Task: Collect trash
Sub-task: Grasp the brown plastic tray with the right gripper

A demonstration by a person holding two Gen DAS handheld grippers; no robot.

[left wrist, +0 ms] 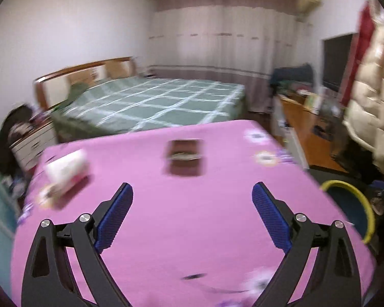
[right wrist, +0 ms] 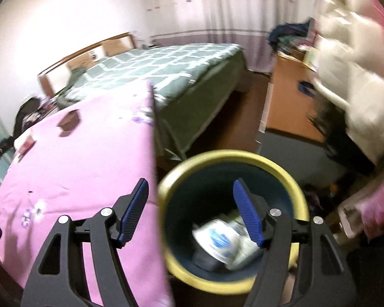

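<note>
**Both grippers empty over the pink table and the bin**

The left gripper [left wrist: 192, 220] is hovering over the table [left wrist: 204, 230], which is wearing a pink cloth with small flower prints. Its blue-padded fingers [left wrist: 115, 217] are standing wide apart, with nothing lying between them but bare cloth. Beyond the fingertips, toward the far side of the table, a dark brown flat packet [left wrist: 185, 157] is lying on the cloth, blurred too much to tell more. At the far left of the table a white roll-like package [left wrist: 66, 170] is resting near the edge. A small dark scrap [left wrist: 193, 276] is sitting on the cloth close to the camera, between the finger arms.

The right gripper [right wrist: 190, 212] is pointing down past the right edge of the table, over a round trash bin [right wrist: 281, 168] with a yellow rim and dark blue inside, standing on the floor just beside the table. Its fingers [right wrist: 134, 212] are also spread, gripping nothing; one is showing over the cloth, the other over the bin's mouth. Inside the bin, white and blue crumpled wrappers [right wrist: 220, 238] are lying at the bottom.

Behind the table a bed [left wrist: 153, 99] with a green checked cover is filling the far part of the room.
</note>
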